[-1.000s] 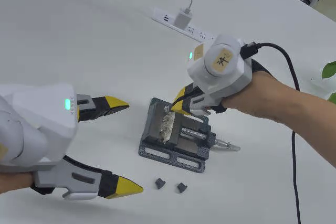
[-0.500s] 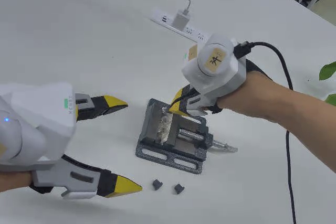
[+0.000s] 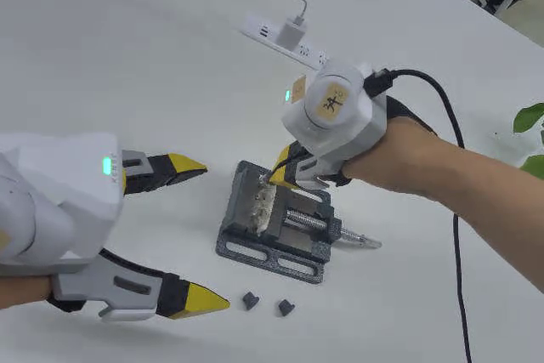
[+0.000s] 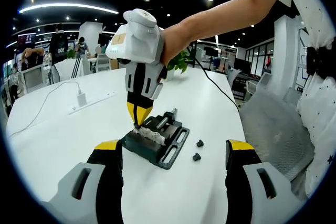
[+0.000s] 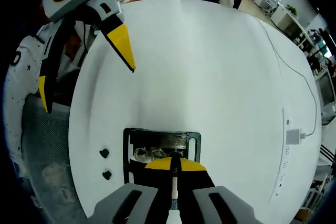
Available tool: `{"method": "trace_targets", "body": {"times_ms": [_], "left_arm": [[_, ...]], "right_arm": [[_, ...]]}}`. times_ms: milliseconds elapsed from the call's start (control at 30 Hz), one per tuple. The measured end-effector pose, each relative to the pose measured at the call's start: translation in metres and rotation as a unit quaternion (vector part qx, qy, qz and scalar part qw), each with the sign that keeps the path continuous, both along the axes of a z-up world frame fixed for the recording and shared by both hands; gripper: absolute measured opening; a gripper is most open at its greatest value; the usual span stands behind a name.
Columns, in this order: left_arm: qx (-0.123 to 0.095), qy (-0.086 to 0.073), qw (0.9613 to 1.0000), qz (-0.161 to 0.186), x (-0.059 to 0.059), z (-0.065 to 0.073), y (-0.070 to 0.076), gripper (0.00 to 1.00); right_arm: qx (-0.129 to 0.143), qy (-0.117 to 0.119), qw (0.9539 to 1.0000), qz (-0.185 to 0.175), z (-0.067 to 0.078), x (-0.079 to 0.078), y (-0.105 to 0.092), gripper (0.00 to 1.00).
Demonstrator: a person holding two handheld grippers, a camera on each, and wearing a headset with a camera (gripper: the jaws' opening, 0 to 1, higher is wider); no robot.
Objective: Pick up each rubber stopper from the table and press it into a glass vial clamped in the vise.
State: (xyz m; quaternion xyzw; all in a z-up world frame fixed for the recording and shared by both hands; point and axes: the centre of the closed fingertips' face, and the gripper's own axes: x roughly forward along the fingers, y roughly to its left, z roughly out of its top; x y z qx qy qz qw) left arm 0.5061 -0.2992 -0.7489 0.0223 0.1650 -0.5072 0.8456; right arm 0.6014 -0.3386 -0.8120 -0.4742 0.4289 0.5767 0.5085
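Observation:
A dark metal vise (image 3: 270, 242) (image 4: 157, 141) (image 5: 127, 145) sits mid-table with clear glass vials (image 3: 258, 204) (image 5: 148, 154) clamped in its jaws. My right gripper (image 3: 279, 178) (image 4: 138, 120) (image 5: 173, 164) is shut, its yellow tips pointing down at the vials; I cannot see whether anything is pinched between them. Two small dark rubber stoppers (image 3: 250, 300) (image 3: 285, 306) (image 4: 199, 143) (image 5: 104, 153) lie on the table beside the vise. My left gripper (image 3: 200, 233) (image 4: 173, 148) (image 5: 86, 85) hovers wide open left of the vise, with nothing between its jaws.
A white power strip (image 3: 285, 36) (image 4: 89, 102) with a plugged-in charger and cable lies at the far side of the white table (image 3: 127, 82). A black cable (image 3: 459, 235) trails from the right gripper. Green plant leaves (image 3: 531, 116) show at the right edge.
The right gripper has edged slightly left and tilted over the vise jaws. The left gripper stays put and open. The stoppers have not moved.

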Motion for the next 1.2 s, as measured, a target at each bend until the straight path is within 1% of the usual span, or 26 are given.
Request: {"method": "trace_targets", "body": {"times_ms": [100,200,267,367,467,500,567,600,633,667,767,867,967,1200], "left_arm": [[0.000,0.000,1.0000,0.001,0.000,0.001,0.001,0.79],[0.001,-0.001,1.0000,0.002,0.001,0.002,0.002,0.79],[0.002,-0.003,1.0000,0.003,0.002,0.002,0.003,0.79],[0.001,-0.004,1.0000,0.005,0.002,0.003,0.003,0.79],[0.003,-0.006,1.0000,0.002,0.002,0.005,0.001,0.79],[0.002,-0.007,1.0000,0.002,0.002,0.006,0.000,0.79],[0.003,-0.008,1.0000,0.001,0.002,0.007,0.000,0.79],[0.005,-0.008,0.9999,-0.001,0.000,0.008,-0.001,0.79],[0.006,-0.009,0.9999,-0.003,-0.001,0.009,-0.001,0.79],[0.008,-0.009,0.9999,-0.005,-0.002,0.009,-0.001,0.79],[0.015,-0.011,0.9998,-0.008,-0.006,0.011,0.000,0.79],[0.017,-0.011,0.9998,-0.003,-0.006,0.013,0.004,0.79],[0.021,-0.011,0.9997,-0.003,-0.008,0.014,0.005,0.79],[0.027,-0.013,0.9996,-0.001,-0.010,0.016,0.008,0.79]], "right_arm": [[-0.012,0.001,0.9999,0.003,0.000,0.000,0.001,0.00],[-0.023,-0.002,0.9996,0.015,-0.001,-0.001,0.001,0.00],[-0.024,0.000,0.9997,0.005,-0.001,0.000,0.000,0.00],[-0.018,0.000,0.9998,0.011,-0.001,0.000,-0.001,0.00],[-0.020,0.001,0.9997,0.011,-0.002,0.000,-0.001,0.00],[-0.019,0.003,0.9998,0.001,-0.001,0.001,-0.001,0.00],[-0.018,0.002,0.9998,0.006,-0.001,0.000,-0.001,0.00],[-0.015,0.003,0.9999,0.001,0.000,0.000,-0.001,0.00],[-0.010,0.009,0.9998,-0.015,0.001,0.000,-0.001,0.00],[-0.009,0.012,0.9998,-0.015,0.001,0.001,-0.001,0.00],[-0.012,0.009,0.9998,-0.014,0.001,0.000,-0.001,0.00],[-0.011,0.008,0.9997,-0.019,0.002,0.001,0.000,0.00],[-0.004,0.009,0.9995,-0.030,0.003,0.002,-0.001,0.00],[0.012,-0.001,0.9989,-0.045,0.003,0.002,-0.001,0.00]]}}
